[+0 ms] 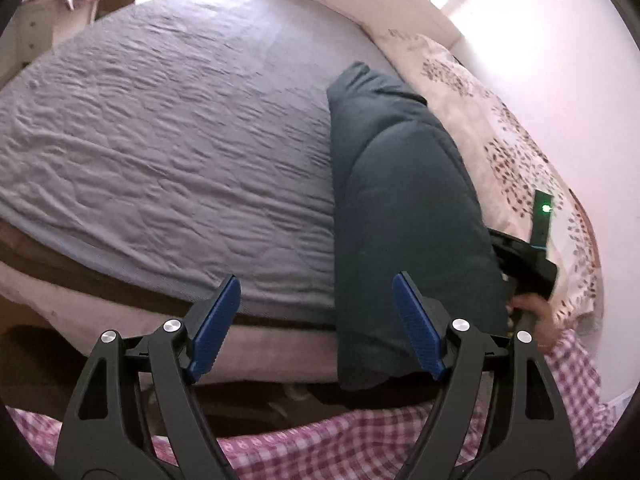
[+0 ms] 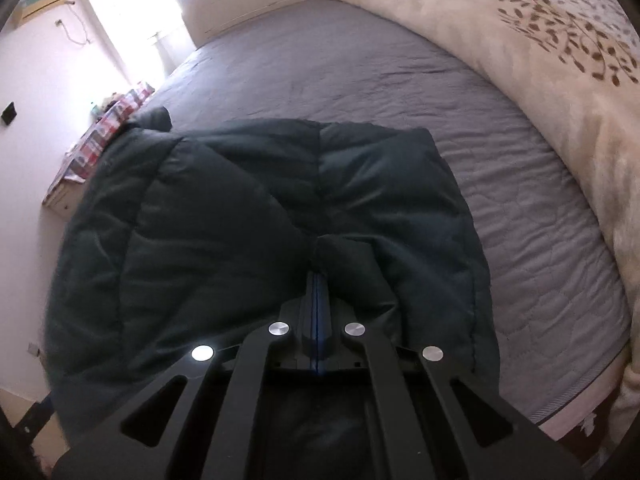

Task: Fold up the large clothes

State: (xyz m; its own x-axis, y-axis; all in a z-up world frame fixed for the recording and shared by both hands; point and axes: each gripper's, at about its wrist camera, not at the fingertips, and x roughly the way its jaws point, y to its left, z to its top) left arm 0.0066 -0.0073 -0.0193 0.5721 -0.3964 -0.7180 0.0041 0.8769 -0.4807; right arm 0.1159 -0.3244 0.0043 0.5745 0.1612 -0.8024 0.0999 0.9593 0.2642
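Pinching a fold of the dark green quilted padded coat [image 2: 280, 216], the right gripper [image 2: 318, 280] has its fingers pressed together on the fabric. The left gripper [image 1: 316, 324] hangs with fingers wide apart, holding nothing, just left of the coat. It lies on the grey quilted bed [image 1: 168, 128], beside a cream leaf-patterned duvet [image 2: 560, 72].

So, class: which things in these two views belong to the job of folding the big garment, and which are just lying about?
Part of the job:
- dark padded coat
- right claw, shut on the coat
- left claw, open, holding nothing
- grey bed cover, the work surface

Just lying about:
- leaf-print duvet
- checked cloth
- headboard
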